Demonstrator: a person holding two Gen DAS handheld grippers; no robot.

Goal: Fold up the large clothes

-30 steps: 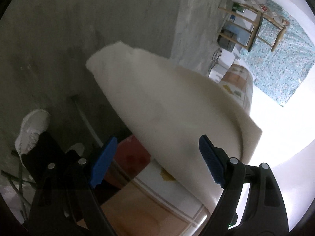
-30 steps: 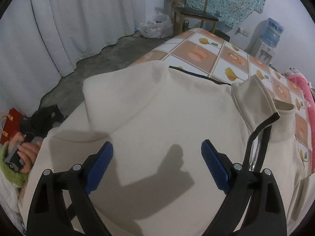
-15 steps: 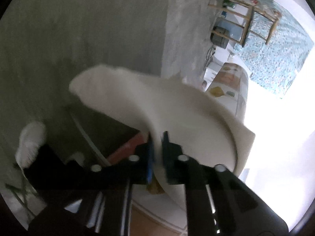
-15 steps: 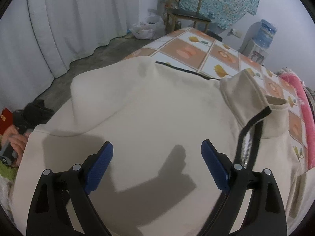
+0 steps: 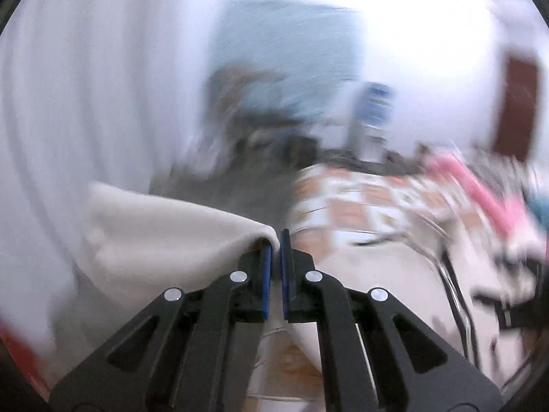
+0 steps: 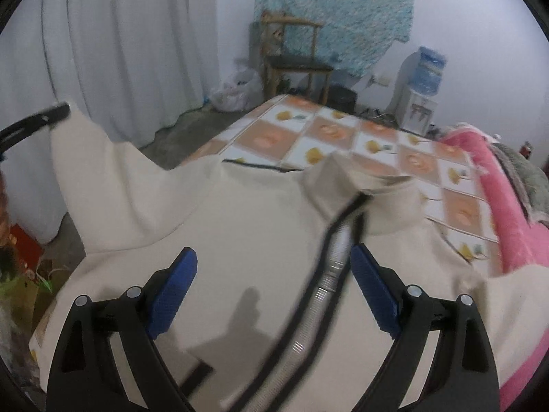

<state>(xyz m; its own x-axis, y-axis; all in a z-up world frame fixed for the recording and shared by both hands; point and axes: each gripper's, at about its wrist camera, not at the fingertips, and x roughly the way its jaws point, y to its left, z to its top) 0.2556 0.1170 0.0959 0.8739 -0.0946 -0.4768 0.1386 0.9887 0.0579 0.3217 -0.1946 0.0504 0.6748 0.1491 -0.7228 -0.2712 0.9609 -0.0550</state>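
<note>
Clearly the left claw (image 5: 276, 240) pinches only a thin edge of the cream jacket's (image 6: 240, 240) sleeve (image 5: 164, 237) — a fast swing could slip it. The jacket lies across the bed (image 6: 343, 137), beneath the spread, empty right claw (image 6: 274, 281).

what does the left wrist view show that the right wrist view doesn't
Only the left wrist view shows the left gripper clamped shut on a fold of the cream zip-up jacket, and a dark red panel on the wall. Only the right wrist view shows the open right gripper, the jacket's black-edged zipper and the wooden chair. Both show the jacket, the orange-and-white checked bed cover, the pink blanket and the water dispenser.
</note>
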